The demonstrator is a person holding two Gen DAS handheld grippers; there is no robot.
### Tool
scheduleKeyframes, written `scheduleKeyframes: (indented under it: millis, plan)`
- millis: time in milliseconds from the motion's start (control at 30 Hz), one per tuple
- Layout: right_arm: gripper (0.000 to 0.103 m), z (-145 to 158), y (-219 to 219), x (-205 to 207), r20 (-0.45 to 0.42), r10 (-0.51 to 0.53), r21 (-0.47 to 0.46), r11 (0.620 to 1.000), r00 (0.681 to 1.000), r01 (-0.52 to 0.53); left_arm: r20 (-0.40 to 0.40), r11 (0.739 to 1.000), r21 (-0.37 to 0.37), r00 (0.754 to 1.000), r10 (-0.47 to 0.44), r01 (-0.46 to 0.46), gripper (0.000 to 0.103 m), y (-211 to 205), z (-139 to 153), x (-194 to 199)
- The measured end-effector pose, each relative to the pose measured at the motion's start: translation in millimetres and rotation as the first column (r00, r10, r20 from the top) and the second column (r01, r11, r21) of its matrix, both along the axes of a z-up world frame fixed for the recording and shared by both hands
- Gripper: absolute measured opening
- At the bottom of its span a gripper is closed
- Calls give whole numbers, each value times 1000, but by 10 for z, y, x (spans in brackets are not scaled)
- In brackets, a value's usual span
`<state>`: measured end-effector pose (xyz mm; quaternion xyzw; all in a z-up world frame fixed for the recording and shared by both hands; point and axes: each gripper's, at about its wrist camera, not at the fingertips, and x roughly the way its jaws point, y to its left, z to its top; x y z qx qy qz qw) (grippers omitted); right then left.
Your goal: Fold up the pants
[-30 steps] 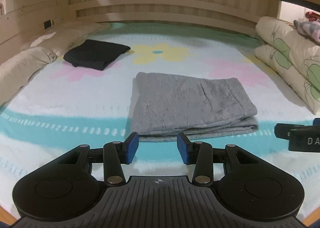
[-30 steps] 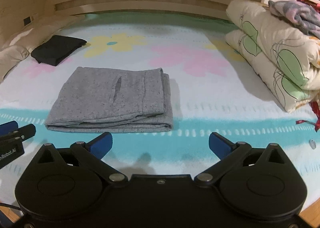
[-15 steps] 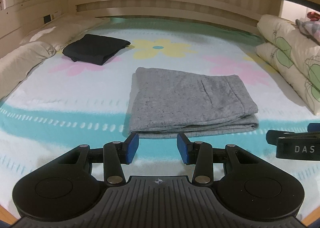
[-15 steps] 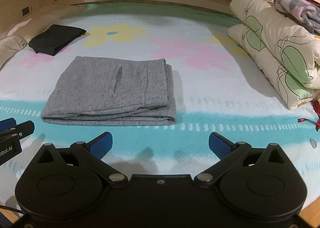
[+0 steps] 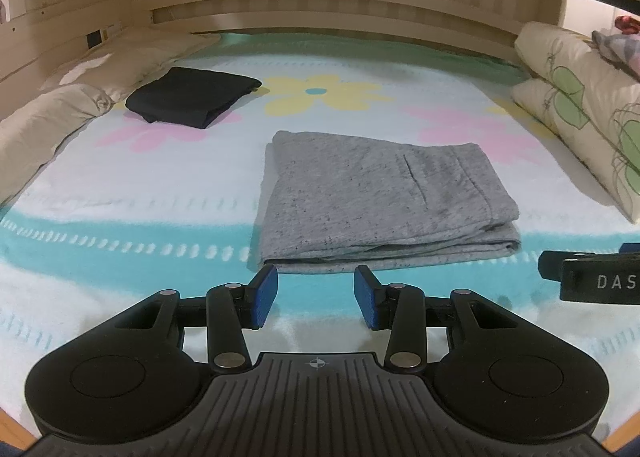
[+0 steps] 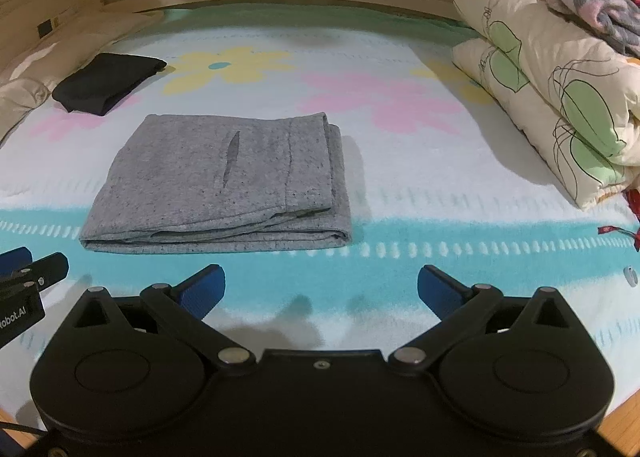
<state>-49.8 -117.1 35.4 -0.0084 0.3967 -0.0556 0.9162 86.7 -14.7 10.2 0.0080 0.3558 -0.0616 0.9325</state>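
Note:
Grey pants (image 5: 380, 197) lie folded in a flat rectangle on the flowered bed sheet (image 5: 160, 193); they also show in the right wrist view (image 6: 224, 181). My left gripper (image 5: 316, 297) is partly open and empty, just short of the pants' near edge. My right gripper (image 6: 320, 289) is wide open and empty, a little back from the pants and to their right. Each gripper shows at the edge of the other's view, the right one (image 5: 592, 277) and the left one (image 6: 28, 273).
A folded black garment (image 5: 192, 99) lies at the far left. Beige pillows (image 5: 60, 113) line the left side. A folded floral quilt (image 6: 552, 97) with a cloth on top is stacked at the right. A wooden headboard (image 5: 320, 5) runs along the back.
Both grippers have drawn back a little and risen, so the pants sit slightly farther off. Their jaws have not changed. The pants have not moved.

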Motion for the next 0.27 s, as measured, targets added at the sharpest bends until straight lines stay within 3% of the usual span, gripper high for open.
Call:
scheduleKeyframes:
  millis: [267]
  plan:
    - [102, -18, -4, 17, -8, -17, -2, 1000, 1000, 17, 16, 1000, 18, 1000, -9, 9, 41, -36, -6, -36]
